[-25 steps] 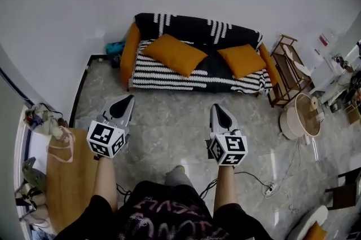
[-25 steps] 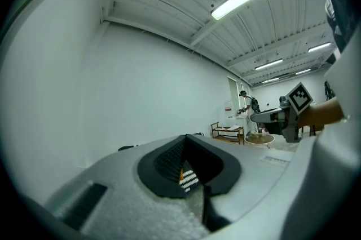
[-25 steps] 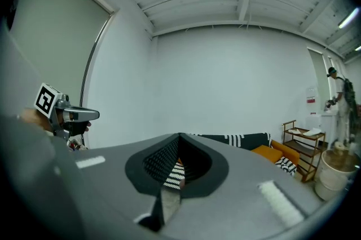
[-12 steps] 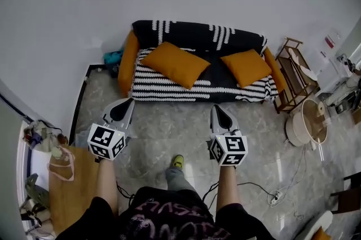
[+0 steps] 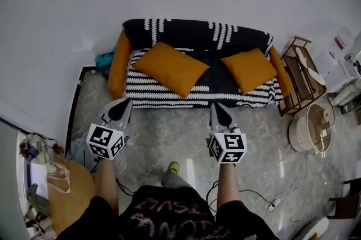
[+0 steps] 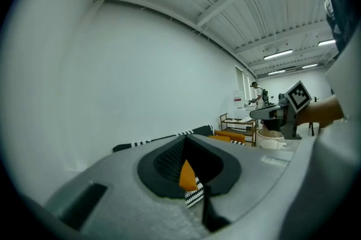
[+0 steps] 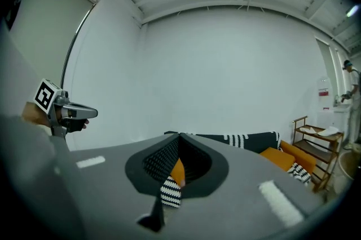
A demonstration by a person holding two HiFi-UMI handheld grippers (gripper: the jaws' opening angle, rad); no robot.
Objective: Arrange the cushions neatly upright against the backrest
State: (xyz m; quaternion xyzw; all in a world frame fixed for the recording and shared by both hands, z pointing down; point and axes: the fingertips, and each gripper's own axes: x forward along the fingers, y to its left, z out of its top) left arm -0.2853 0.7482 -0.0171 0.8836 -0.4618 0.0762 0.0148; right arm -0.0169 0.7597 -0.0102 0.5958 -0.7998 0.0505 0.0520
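Head view gives me one sofa against the white wall, draped in a black-and-white striped cover, with two orange cushions on its seat. At the floor's lower left corner I see one round wooden table. My left gripper hangs over the marble floor, just short of the seat's front edge near the left end. In the left gripper view its jaws are pressed together with nothing pinched.

First cushion lies flat on the left half of the seat, turned cornerwise, its front corner close to the seat's front edge. Second cushion lies on the right half, near the right armrest, well apart from the first. Neither stands upright against the backrest.

My right gripper hovers over the floor below the seat's middle, jaws likewise pressed together and empty in the right gripper view.

Right of the sofa stand one wooden rack and one pale round tub.
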